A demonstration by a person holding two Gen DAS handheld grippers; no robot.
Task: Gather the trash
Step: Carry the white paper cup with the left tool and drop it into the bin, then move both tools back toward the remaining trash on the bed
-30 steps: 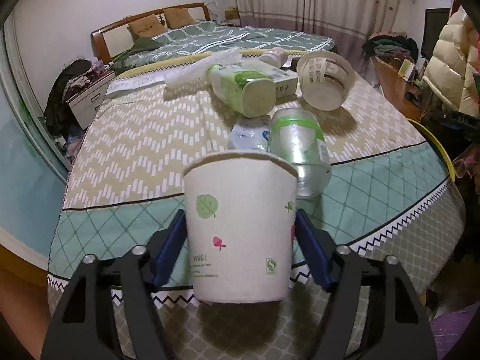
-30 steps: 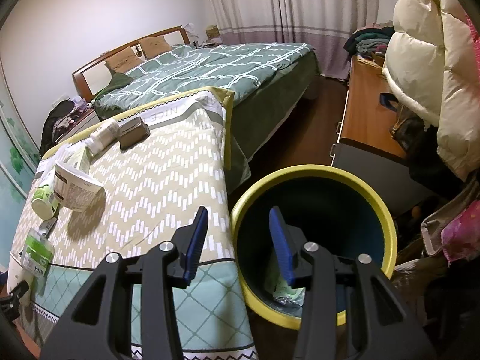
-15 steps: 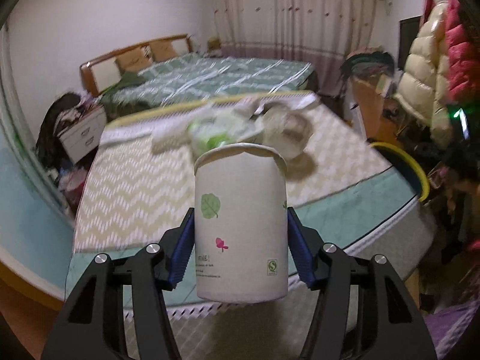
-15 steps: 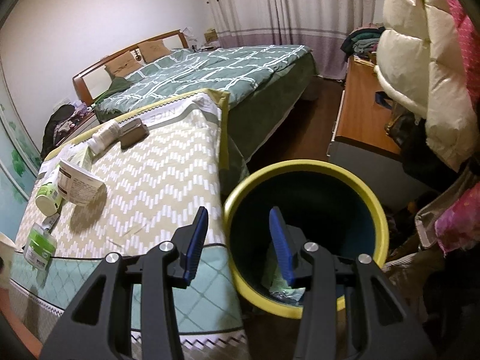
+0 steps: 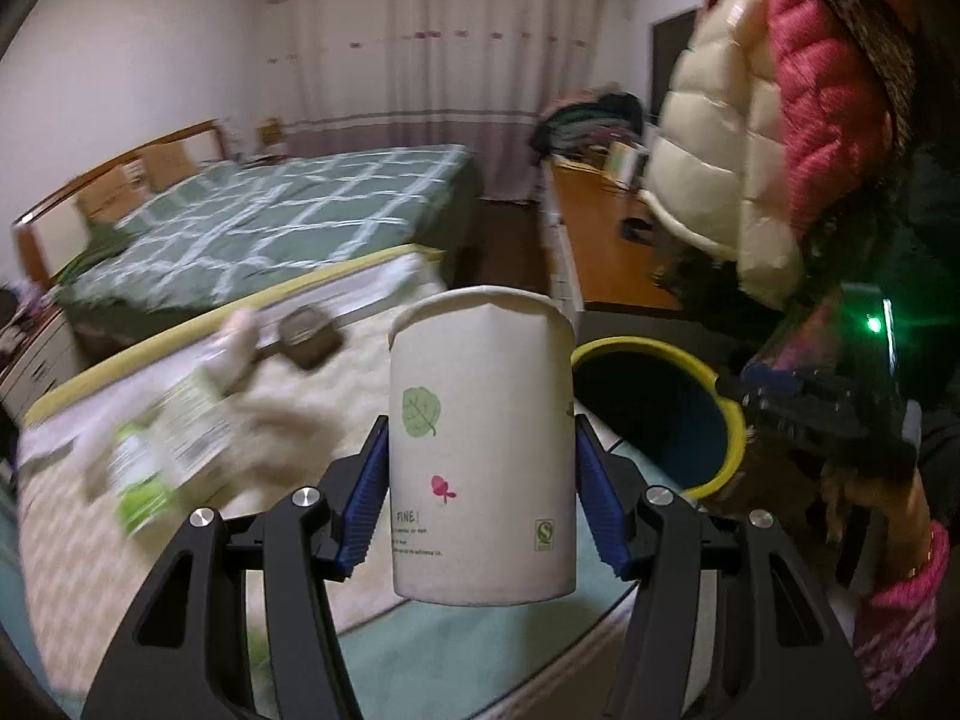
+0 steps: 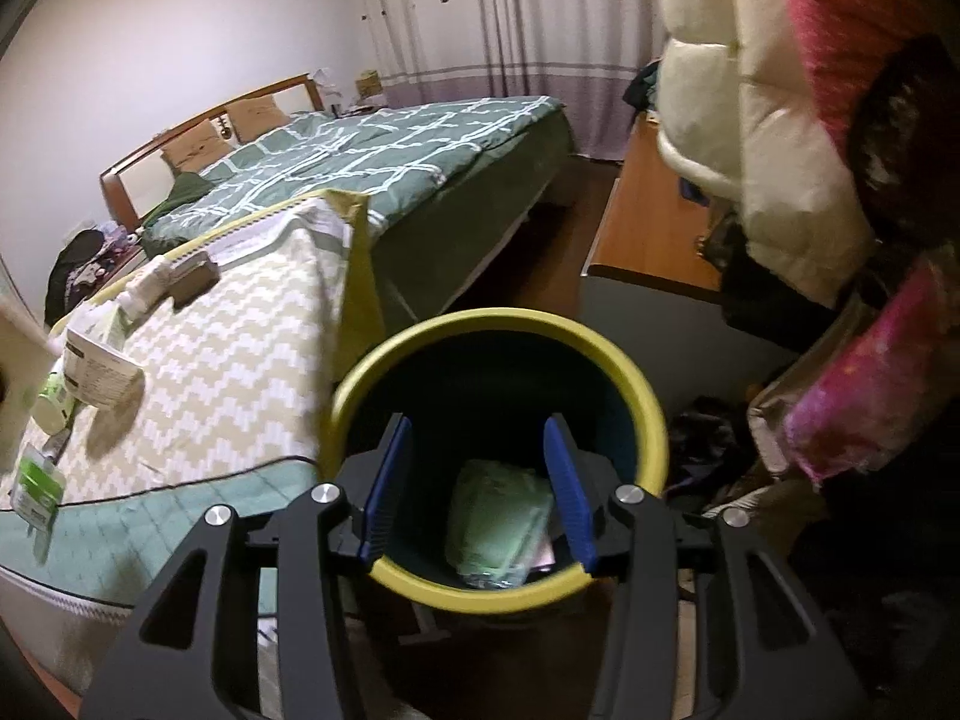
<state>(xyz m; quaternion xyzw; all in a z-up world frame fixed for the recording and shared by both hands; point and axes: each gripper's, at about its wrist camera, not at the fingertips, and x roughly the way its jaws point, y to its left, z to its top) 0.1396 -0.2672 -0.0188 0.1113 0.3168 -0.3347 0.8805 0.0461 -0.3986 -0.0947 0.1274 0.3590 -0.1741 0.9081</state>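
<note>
The setting was a lived-in bedroom in a private home. A bed (image 6: 372, 162) with a wooden headboard (image 6: 204, 120) and a green checked quilt stood against a white wall, with long curtains (image 6: 510, 18) closing off the far end. Puffy winter coats (image 6: 774, 138) hung at the right above a wooden desk (image 6: 648, 228), and a patterned cloth (image 6: 240, 360) covered a nearer surface.
</note>
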